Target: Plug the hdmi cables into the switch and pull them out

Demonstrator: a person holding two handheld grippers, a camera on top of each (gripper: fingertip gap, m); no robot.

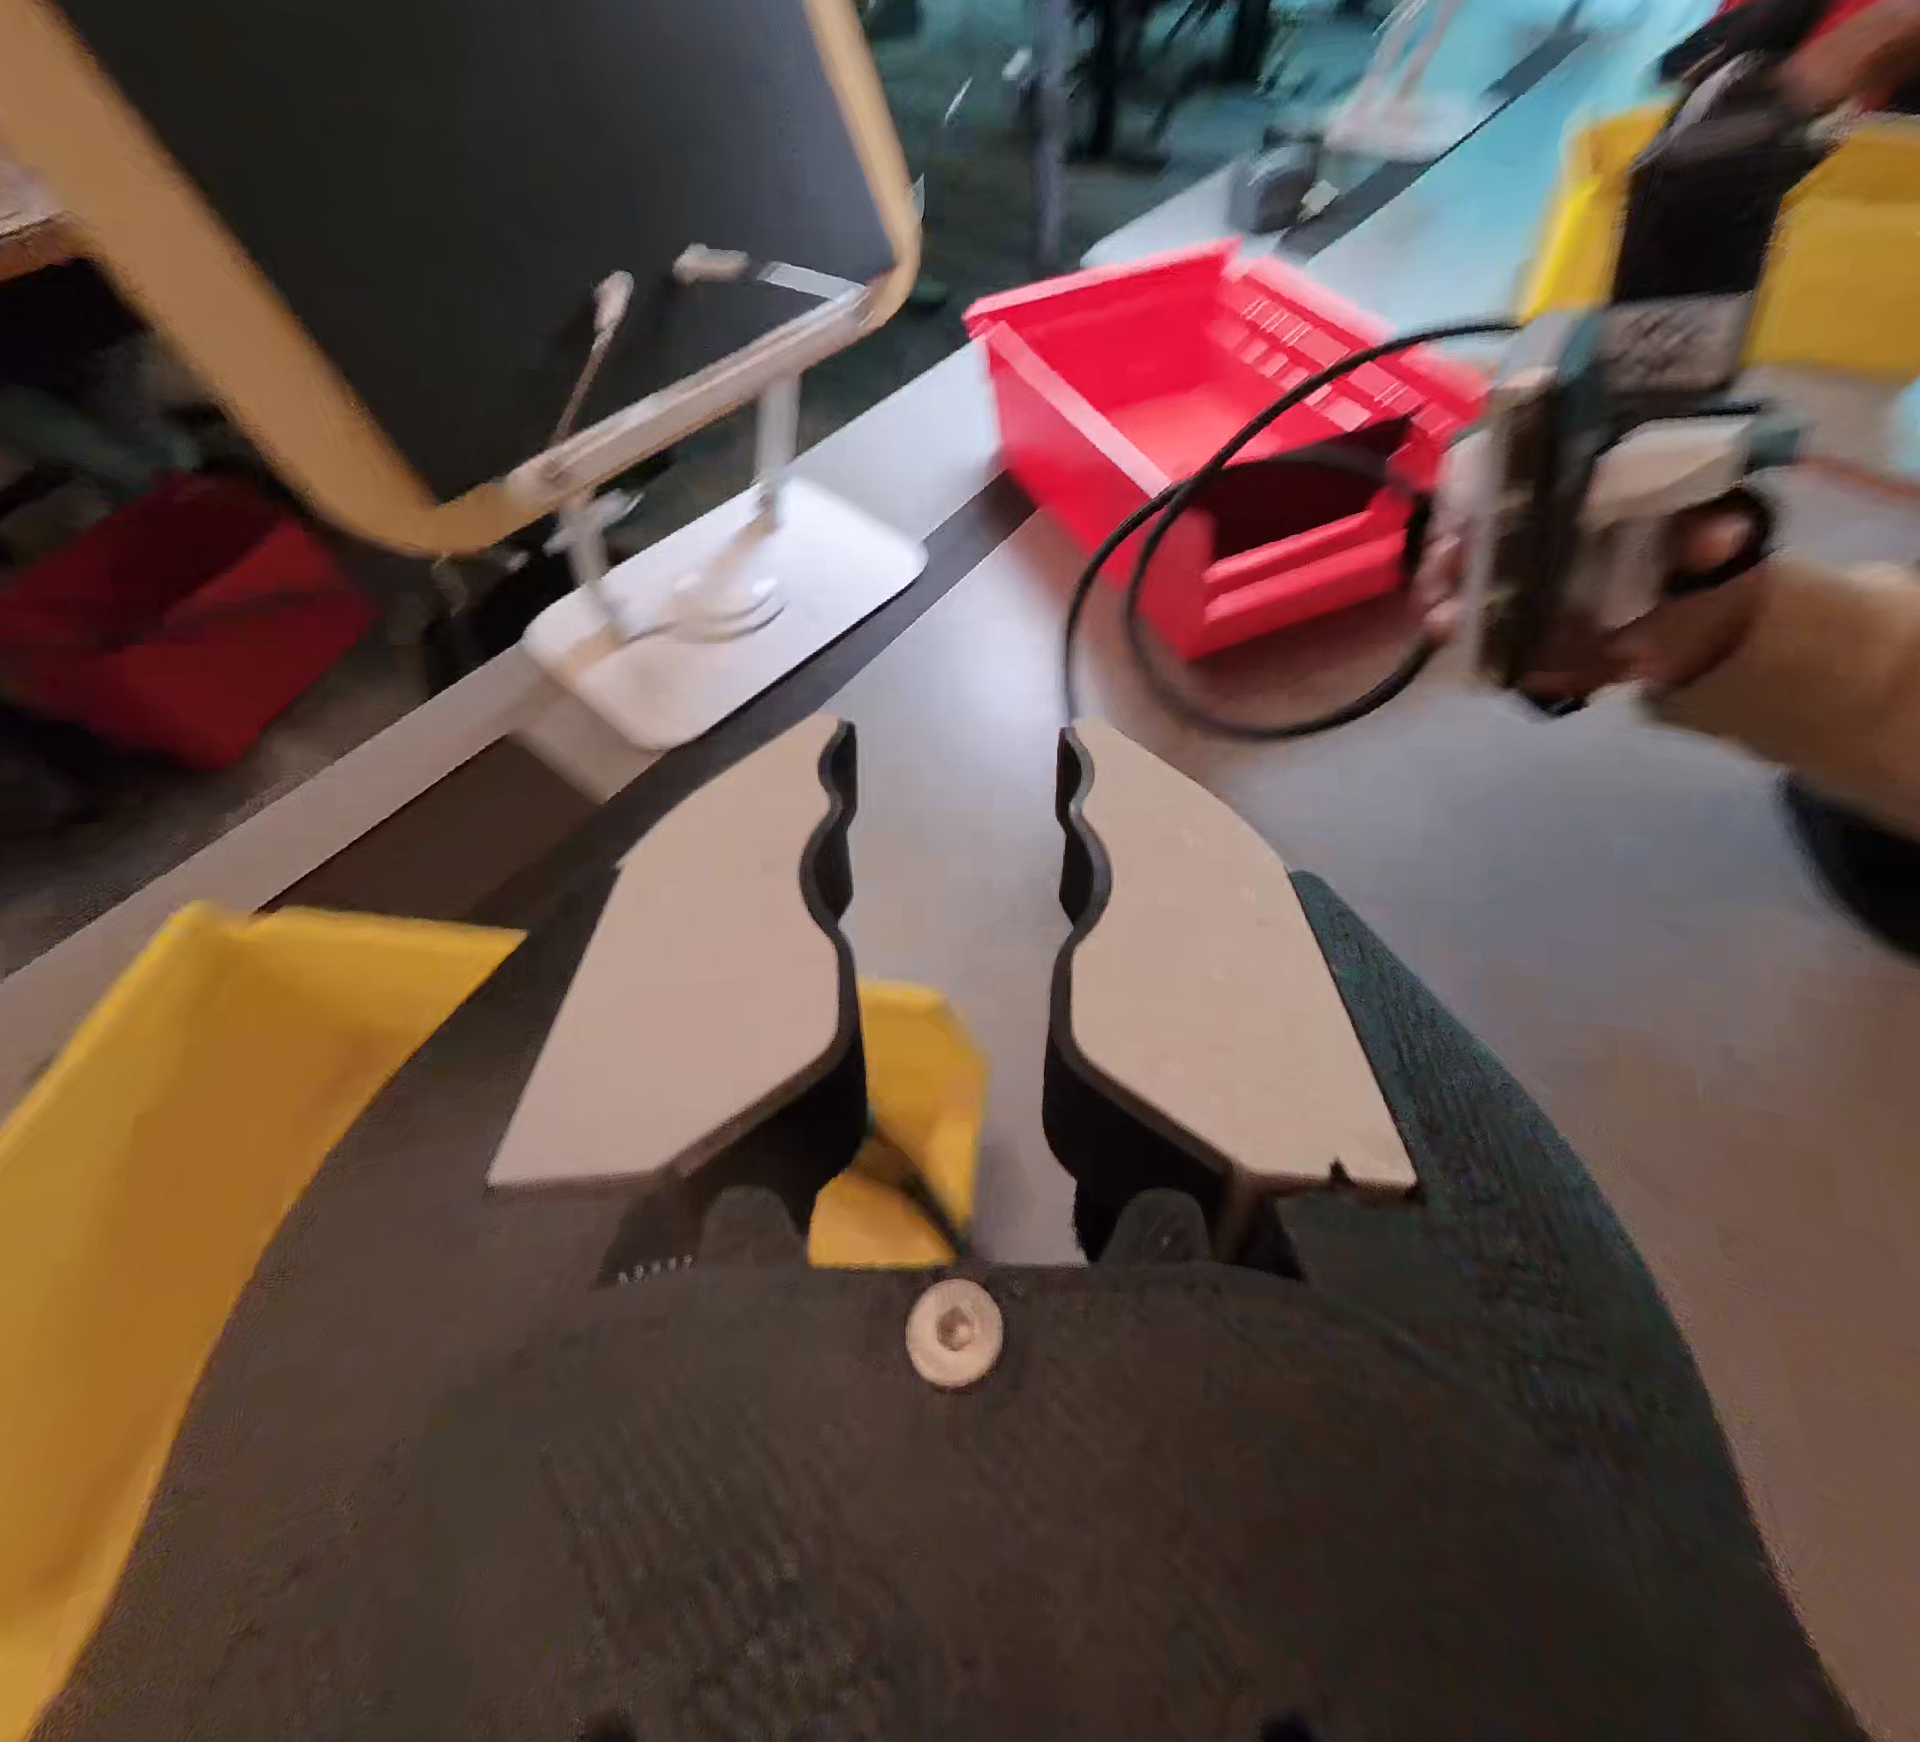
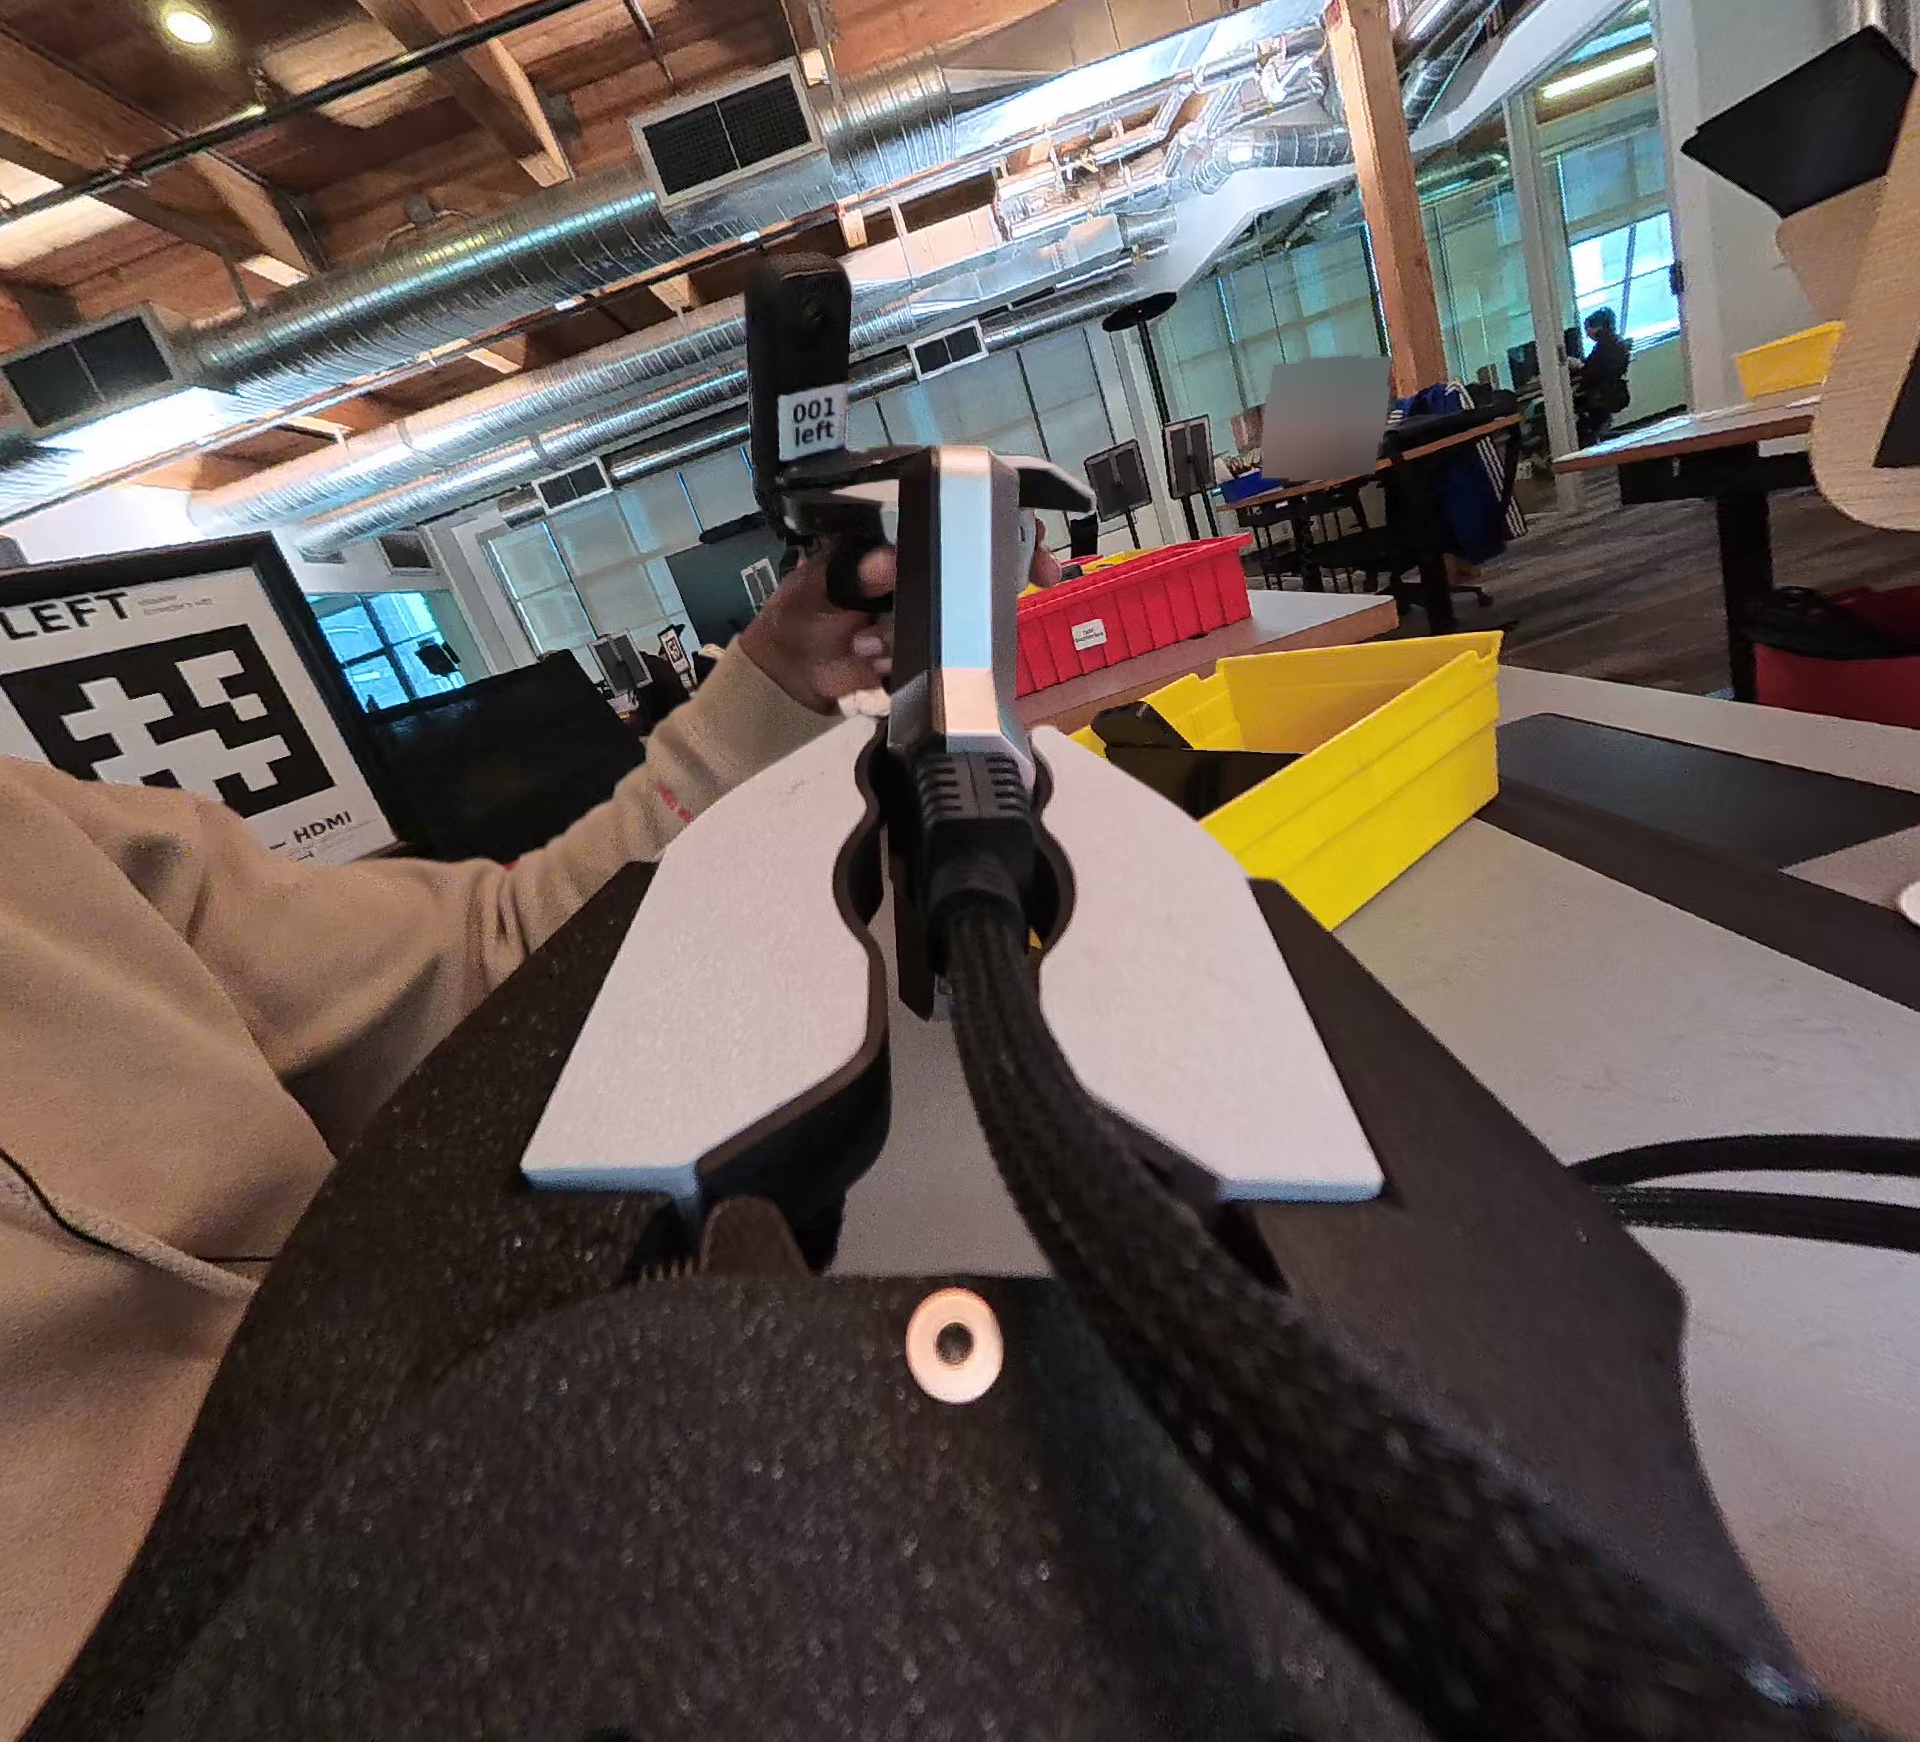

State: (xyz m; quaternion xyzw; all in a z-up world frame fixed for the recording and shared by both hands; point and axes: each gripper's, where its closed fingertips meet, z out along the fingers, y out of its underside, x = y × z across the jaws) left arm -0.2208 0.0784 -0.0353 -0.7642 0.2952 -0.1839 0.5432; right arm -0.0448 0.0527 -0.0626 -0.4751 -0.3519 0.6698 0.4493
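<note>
Left gripper [image 1: 956, 845] fingers apart over grey tabletop [image 1: 1455, 913], right gripper [image 2: 951, 845] fingers clamped on black braided hdmi cable [image 2: 971, 809] plug, raised beside yellow bin [image 2: 1382, 757], labelled marker board [image 2: 166, 705] at left, red bin [image 1: 1164, 404] beyond.

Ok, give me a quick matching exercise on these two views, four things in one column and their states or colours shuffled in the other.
Things:
1. left claw
2. right claw
3. bin beside the monitor base
4. bin under the left claw

States or colours:
A. red
B. shut on a black braided cable's plug
C. yellow
D. open, holding nothing

Pairs: 1-D, 2-B, 3-A, 4-C
</note>
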